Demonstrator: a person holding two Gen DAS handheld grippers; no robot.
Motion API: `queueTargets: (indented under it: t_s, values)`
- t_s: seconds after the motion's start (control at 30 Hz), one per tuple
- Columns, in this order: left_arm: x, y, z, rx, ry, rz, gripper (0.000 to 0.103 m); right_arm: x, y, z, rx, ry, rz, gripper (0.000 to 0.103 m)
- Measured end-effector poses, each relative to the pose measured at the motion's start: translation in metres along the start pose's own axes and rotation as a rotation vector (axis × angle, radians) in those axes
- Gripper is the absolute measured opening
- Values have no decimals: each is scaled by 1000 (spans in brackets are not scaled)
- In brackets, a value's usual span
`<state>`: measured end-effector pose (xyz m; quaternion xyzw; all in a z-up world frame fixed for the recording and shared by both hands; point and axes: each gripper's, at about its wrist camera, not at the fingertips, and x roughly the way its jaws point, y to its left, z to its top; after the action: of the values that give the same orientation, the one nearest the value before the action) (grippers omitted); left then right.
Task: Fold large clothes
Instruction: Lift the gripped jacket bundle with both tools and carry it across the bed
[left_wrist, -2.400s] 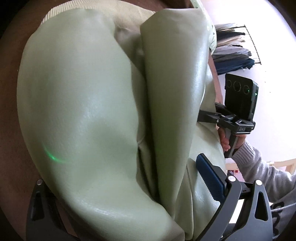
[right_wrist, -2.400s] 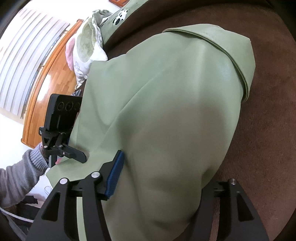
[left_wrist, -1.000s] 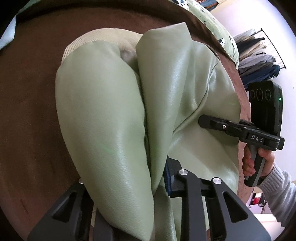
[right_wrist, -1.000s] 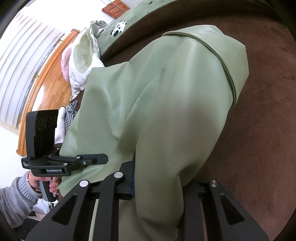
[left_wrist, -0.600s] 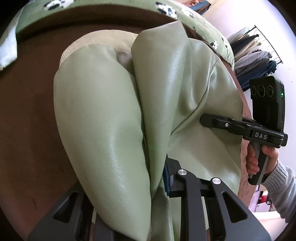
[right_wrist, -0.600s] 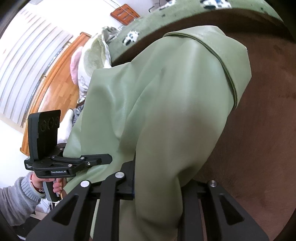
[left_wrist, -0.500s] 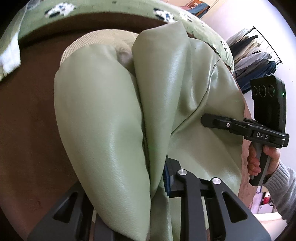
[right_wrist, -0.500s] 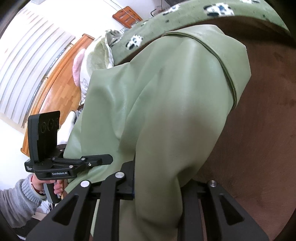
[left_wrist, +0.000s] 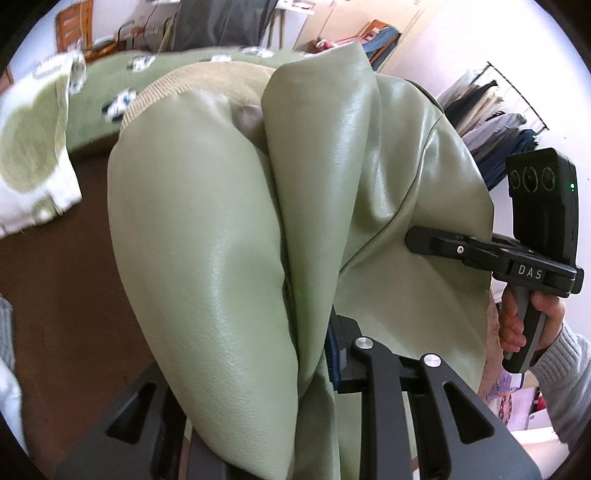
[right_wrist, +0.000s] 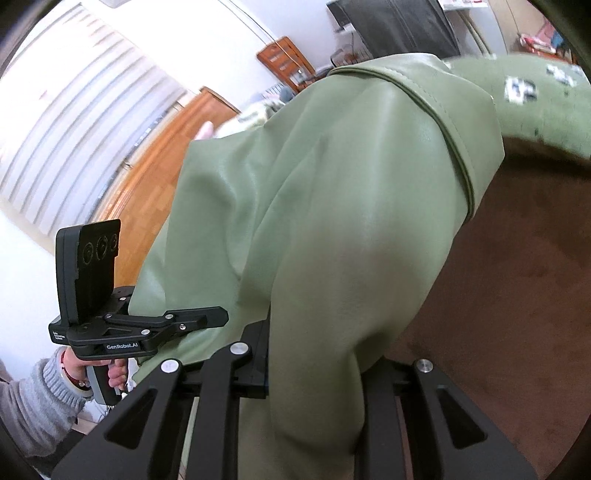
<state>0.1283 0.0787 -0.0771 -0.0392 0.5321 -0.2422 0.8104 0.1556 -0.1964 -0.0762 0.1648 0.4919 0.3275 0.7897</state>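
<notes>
A pale green leather-look jacket (left_wrist: 207, 240) with a beige ribbed hem (left_wrist: 177, 85) hangs in thick folds above the brown surface (left_wrist: 51, 302). My left gripper (left_wrist: 255, 369) is shut on a bunched fold of it; only the blue pad (left_wrist: 332, 354) of one finger shows. In the right wrist view the jacket (right_wrist: 351, 221) drapes over my right gripper (right_wrist: 317, 362), which is shut on its edge near the seamed collar (right_wrist: 454, 147). Each gripper also shows in the other's view, gripping the far side: the right gripper (left_wrist: 417, 240) and the left gripper (right_wrist: 218, 317), each held by a hand in a grey sleeve.
A green patterned cover (left_wrist: 110, 88) borders the brown surface (right_wrist: 509, 295) at the back. A white and green cloth (left_wrist: 29, 158) lies at the left. Hanging clothes on a rack (left_wrist: 495, 122) stand at the right; a wooden floor (right_wrist: 147, 177) lies beyond the left side.
Both grippers have risen together with the jacket held between them. The jacket has lifted away from the brown surface, and more of the room behind has come into view.
</notes>
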Motion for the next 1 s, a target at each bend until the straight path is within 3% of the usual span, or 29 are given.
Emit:
queueTargets:
  t_s: [0.17, 0.37, 0.63, 1.0]
  values:
    - [-46, -30, 9, 29, -28, -4, 25, -58, 35, 7, -17, -35, -4, 19]
    - [-77, -51, 0, 17, -46, -17, 25, -94, 55, -1, -37, -35, -8, 19]
    - [-90, -56, -12, -14, -56, 16, 25, -83, 80, 12, -99, 7, 6, 19]
    - [-141, -13, -32, -128, -130, 97, 25, -43, 138, 39, -193, 54, 108, 19]
